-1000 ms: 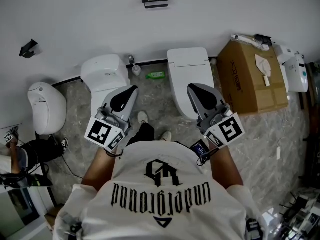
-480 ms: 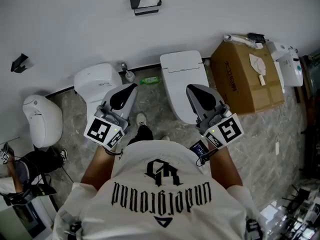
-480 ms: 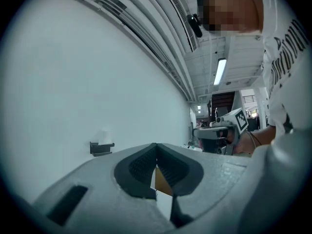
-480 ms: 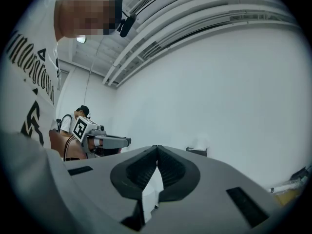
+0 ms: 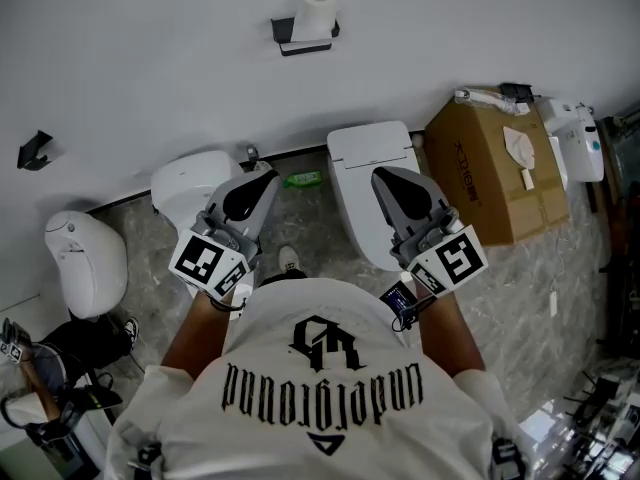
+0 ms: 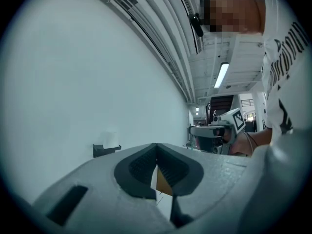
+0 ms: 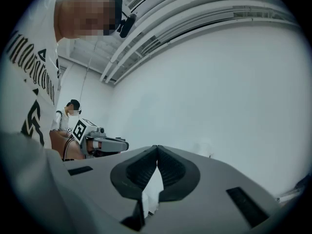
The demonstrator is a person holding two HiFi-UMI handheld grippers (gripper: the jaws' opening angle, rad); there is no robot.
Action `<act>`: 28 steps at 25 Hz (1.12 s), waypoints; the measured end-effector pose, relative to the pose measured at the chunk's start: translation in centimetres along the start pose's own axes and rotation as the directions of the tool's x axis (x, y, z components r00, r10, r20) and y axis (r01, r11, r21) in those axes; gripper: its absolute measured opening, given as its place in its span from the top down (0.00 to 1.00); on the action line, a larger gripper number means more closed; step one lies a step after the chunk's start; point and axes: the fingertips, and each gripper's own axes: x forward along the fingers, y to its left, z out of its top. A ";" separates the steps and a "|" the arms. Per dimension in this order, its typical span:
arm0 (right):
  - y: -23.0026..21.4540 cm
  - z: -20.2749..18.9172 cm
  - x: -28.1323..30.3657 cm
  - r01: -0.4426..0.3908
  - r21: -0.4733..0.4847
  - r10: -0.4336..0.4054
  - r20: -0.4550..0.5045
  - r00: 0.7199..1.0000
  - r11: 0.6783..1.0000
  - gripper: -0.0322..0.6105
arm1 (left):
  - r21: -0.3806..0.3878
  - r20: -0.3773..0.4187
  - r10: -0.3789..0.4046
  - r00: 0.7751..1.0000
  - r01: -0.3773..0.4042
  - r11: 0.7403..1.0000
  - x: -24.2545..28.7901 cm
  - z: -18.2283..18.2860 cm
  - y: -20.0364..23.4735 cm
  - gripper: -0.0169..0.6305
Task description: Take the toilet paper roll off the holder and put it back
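Two tongs, both closed with nothing in them. The left tongs [image 5: 266, 177] and right tongs [image 5: 379, 174] point level towards the wall, well apart from each other; each gripper view shows the jaw tips touching.

One toilet paper roll [image 5: 318, 15] stands upright on one black holder [image 5: 304, 40], high on the wall and far from both tongs. The left gripper view shows the roll [image 6: 111, 137] as small and pale. In the right gripper view it is only a faint smudge, hard to make out.

One more small black bracket [image 5: 35, 150] sits at the wall's left edge.

On the floor along the wall's foot:
- three white toilets [image 5: 372, 163]
- one green bottle [image 5: 303, 179]
- one cardboard box [image 5: 495, 173]

One shoe [image 5: 288, 260] shows; the shirt hides the rest of the feet. Clutter at the floor's right corner is cut off.
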 end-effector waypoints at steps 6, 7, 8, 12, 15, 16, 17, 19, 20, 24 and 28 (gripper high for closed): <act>-0.2 0.8 6.3 0.016 -0.015 -0.016 0.002 1.000 1.000 0.93 | 0.018 0.016 -0.028 0.999 0.028 0.999 -0.6 1.3 5.8 0.95; -0.2 0.8 7.2 0.018 -0.012 -0.018 0.004 1.000 1.000 0.93 | 0.016 0.020 -0.033 0.999 0.033 0.999 -0.7 1.4 6.7 0.95; -0.2 0.8 7.9 0.021 -0.009 -0.021 0.005 1.000 1.000 0.93 | 0.015 0.026 -0.038 0.999 0.038 0.999 -0.9 1.5 7.5 0.95; 0.1 0.6 10.4 0.033 -0.007 -0.033 0.001 0.999 0.999 0.93 | 0.018 0.031 -0.047 0.998 0.047 0.999 -1.7 1.7 10.2 0.95; 0.3 0.2 11.6 0.032 -0.003 -0.032 -0.011 0.999 0.999 0.93 | 0.010 0.021 -0.047 0.999 0.046 0.999 -2.2 1.4 11.4 0.95; 0.3 0.0 11.9 0.031 -0.001 -0.031 -0.014 0.999 1.000 0.93 | 0.008 0.019 -0.046 0.999 0.046 0.999 -2.3 1.3 11.7 0.95; 0.2 -0.1 12.2 0.030 0.002 -0.030 -0.015 0.999 1.000 0.93 | 0.006 0.017 -0.044 0.999 0.044 0.999 -2.4 1.1 12.1 0.95; 0.1 -0.2 12.9 0.028 0.011 -0.028 -0.011 1.000 1.000 0.93 | 0.001 0.014 -0.040 0.999 0.040 0.999 -2.4 0.9 12.7 0.95; 0.0 -0.2 13.2 0.026 0.015 -0.026 -0.009 1.000 1.000 0.93 | 0.000 0.011 -0.037 0.999 0.037 0.999 -2.4 0.8 12.9 0.95; -0.5 -0.7 14.2 0.009 0.018 -0.009 -0.003 1.000 1.000 0.93 | 0.005 0.000 -0.024 1.000 0.024 1.000 -2.2 0.4 13.5 0.95; -1.1 -0.9 15.3 -0.003 0.023 0.003 0.012 1.000 1.000 0.93 | 0.012 -0.007 -0.009 1.000 0.009 1.000 -2.1 0.4 14.3 0.95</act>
